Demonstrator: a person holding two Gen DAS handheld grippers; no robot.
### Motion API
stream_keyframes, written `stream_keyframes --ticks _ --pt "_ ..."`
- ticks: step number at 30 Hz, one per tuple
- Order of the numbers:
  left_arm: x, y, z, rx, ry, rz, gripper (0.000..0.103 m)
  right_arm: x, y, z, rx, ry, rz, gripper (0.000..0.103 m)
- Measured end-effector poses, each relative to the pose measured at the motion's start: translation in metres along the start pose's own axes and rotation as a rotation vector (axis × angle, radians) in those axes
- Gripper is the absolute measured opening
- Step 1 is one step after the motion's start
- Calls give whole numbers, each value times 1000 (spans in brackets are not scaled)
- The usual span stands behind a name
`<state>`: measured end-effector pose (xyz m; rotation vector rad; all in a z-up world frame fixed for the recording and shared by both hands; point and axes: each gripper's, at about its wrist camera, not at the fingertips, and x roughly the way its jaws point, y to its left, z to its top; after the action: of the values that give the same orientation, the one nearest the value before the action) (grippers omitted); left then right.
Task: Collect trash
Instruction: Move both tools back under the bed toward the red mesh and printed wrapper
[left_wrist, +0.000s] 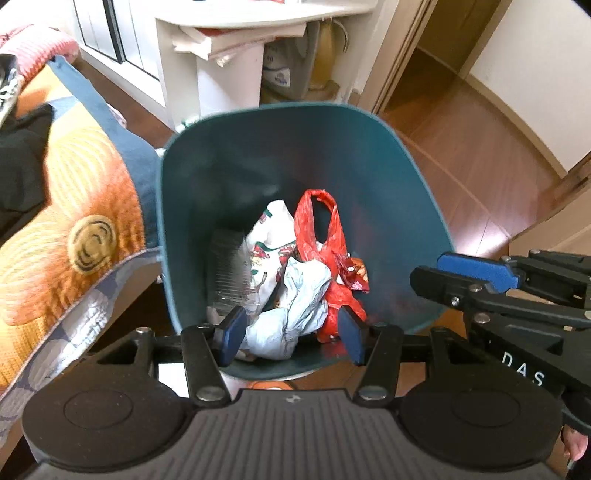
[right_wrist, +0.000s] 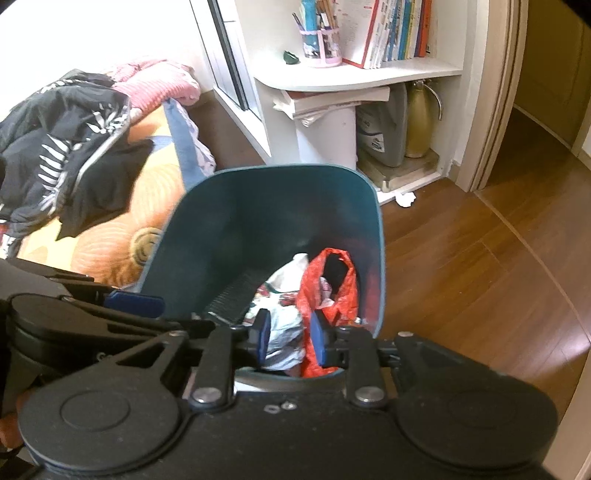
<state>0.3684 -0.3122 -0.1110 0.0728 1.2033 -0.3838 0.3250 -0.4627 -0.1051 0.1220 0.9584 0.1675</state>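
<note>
Left gripper (left_wrist: 290, 338), nearest, jaws apart over the bin's near rim, gripping nothing; right gripper (right_wrist: 287, 338), jaws narrower but parted, likewise empty; teal waste bin (left_wrist: 369, 155) beyond, holding a red plastic bag (left_wrist: 325, 243) and white crumpled wrappers (left_wrist: 291, 295); crumpled tissue (right_wrist: 405, 199) on the wooden floor (right_wrist: 480, 266) beside the white shelf unit (right_wrist: 354, 79), farthest.

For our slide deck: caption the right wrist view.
Open right gripper poised over teal bin holding red bag.
</note>
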Motion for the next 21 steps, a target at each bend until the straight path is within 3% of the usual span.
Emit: stream_keyframes --ticks 9,11,21 --pt "-68 20 -22 -22 -97 2 54 -40 39 6 -47 -72 52 35" --pt "-83 28 -29 -34 -122 8 60 -48 50 7 -63 -82 66 36" --pt "-155 77 -68 -108 -225 30 65 -74 117 6 -160 -120 147 42"
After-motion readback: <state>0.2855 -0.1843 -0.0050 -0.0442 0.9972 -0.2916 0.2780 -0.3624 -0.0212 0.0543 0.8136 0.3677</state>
